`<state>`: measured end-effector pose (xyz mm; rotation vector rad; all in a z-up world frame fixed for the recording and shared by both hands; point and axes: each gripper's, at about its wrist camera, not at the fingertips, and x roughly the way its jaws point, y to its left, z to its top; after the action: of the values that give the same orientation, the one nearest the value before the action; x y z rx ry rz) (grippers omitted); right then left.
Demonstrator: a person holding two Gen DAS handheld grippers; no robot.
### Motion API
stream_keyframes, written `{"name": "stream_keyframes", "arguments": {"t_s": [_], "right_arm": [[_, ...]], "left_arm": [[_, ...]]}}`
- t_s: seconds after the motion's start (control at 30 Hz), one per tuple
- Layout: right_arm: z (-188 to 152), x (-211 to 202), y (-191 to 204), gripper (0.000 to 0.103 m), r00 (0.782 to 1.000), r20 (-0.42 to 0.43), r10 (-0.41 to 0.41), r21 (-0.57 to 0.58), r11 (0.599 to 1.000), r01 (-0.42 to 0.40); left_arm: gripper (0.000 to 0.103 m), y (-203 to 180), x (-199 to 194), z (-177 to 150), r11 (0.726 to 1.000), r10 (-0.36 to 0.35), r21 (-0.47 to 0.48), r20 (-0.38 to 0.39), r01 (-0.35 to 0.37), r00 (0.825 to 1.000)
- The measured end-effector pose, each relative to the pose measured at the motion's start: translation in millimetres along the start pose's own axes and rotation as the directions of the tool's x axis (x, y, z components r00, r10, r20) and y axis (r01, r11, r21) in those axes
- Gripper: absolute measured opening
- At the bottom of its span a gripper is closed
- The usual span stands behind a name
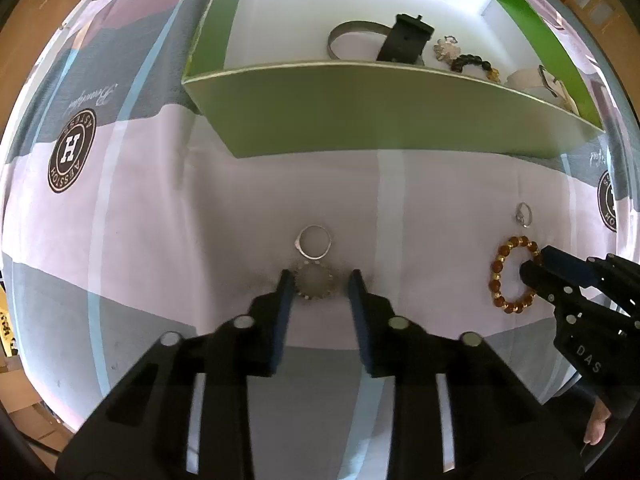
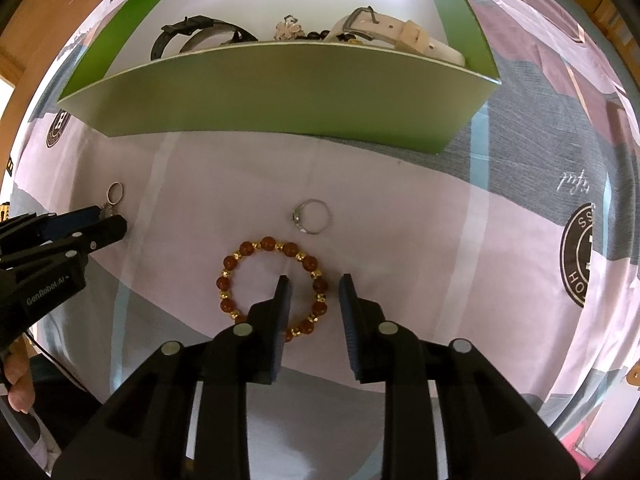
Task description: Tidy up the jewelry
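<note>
A green box point(image 1: 360, 108) with a white inside stands at the far side of the cloth; it also shows in the right wrist view point(image 2: 280, 92). It holds watches and bracelets. My left gripper point(image 1: 320, 284) is open, its jaws on either side of a small pale beaded ring point(image 1: 314, 285). A silver ring point(image 1: 315, 241) lies just beyond it. My right gripper point(image 2: 314, 286) is open, its jaws astride the right side of an amber bead bracelet point(image 2: 240, 258), also in the left wrist view point(image 1: 500, 272). A silver stone ring point(image 2: 313, 217) lies beyond the bracelet.
Everything lies on a pink, grey and blue patterned cloth point(image 2: 420, 220) with round logos point(image 1: 72, 151). In the box are a black watch point(image 1: 404, 38), a metal bangle point(image 1: 352, 32), a dark bead bracelet point(image 1: 472, 63) and a white strap watch point(image 2: 400, 36).
</note>
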<state>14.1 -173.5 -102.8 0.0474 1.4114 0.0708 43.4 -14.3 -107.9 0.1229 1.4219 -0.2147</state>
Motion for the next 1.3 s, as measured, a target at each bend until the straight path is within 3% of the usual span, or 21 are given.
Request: {"name": "stream_keyframes", "arguments": {"t_s": [0.23,0.4,0.83,0.9,1.0,1.07,1.3], "right_arm": [[-4.8,0.1,4.0,0.027,1.000,0.002,-0.009,-0.018,1.000,0.009],[-4.7,-0.2,-1.7,0.027,0.999,-0.002,0.039,0.025,0.999,-0.039],[-11.1,4.8,14.9,0.027,1.000,0.012,-0.014,-0.017,1.000,0.014],[-12.2,4.6,22.0,0.021,1.000,0.016,-0.016,-0.019,1.000,0.017],[-14.1,4.1,25.3,0.013,1.000,0.017,-0.007,-0.021,1.000,0.008],[-14.7,2.3,29.4,0.008,1.000,0.016,0.000,-0.024,1.000,0.001],[-14.8,-15.2,32.4,0.008,0.998,0.059,0.018,-0.027,0.999,-0.017]], "left_arm": [[0.024,-10.9,3.9,1.7,0.999,0.003,0.036,-0.005,-0.002,1.000],[0.027,-3.9,5.7,9.0,1.000,-0.010,0.012,-0.008,0.010,1.000],[0.032,-2.4,5.0,3.6,1.000,0.007,0.028,-0.002,-0.007,1.000],[0.031,-4.5,4.6,3.2,1.000,0.005,0.030,0.001,-0.005,1.000],[0.021,-6.6,1.4,2.4,0.999,-0.001,0.034,0.007,0.001,1.000],[0.021,-7.6,-1.7,1.8,0.999,-0.007,0.034,0.014,0.006,1.000],[0.021,-9.4,-23.9,-1.5,0.998,-0.028,0.053,0.059,0.025,0.998]]}}
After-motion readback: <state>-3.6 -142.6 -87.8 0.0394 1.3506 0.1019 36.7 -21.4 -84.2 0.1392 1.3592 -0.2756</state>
